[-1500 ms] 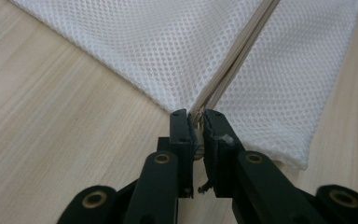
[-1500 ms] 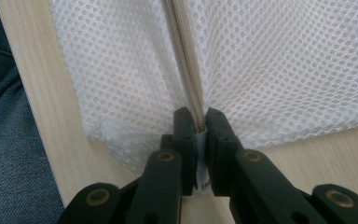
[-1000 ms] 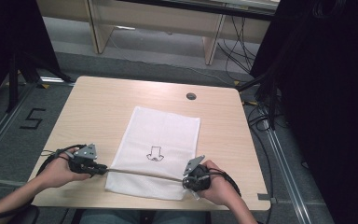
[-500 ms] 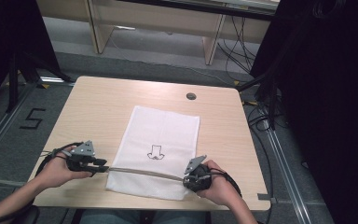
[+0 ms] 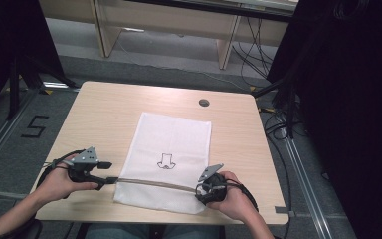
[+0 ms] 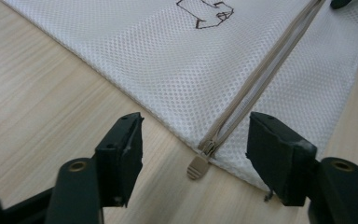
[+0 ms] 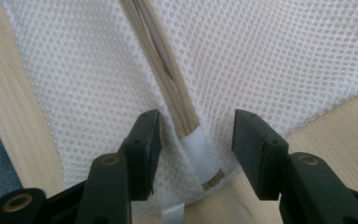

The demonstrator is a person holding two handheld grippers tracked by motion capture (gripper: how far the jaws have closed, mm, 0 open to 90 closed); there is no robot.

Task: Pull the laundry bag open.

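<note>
**Both grippers spread at the bag's zip**

The left gripper (image 6: 193, 140) gapes wide, straddling the zip pull (image 6: 196, 166), gripping nothing. The right gripper (image 7: 196, 135) stands released around the zip's (image 7: 179, 100) far end. The mesh bag (image 5: 171, 149) lies mid-frame on the table (image 5: 104, 109).

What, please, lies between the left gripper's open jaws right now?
In the left gripper view, the zip pull lies between the left gripper's open jaws, at the edge of the mesh bag, with bare table beneath it.

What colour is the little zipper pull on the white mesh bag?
Beige zipper pull, best seen in the left gripper view.
</note>
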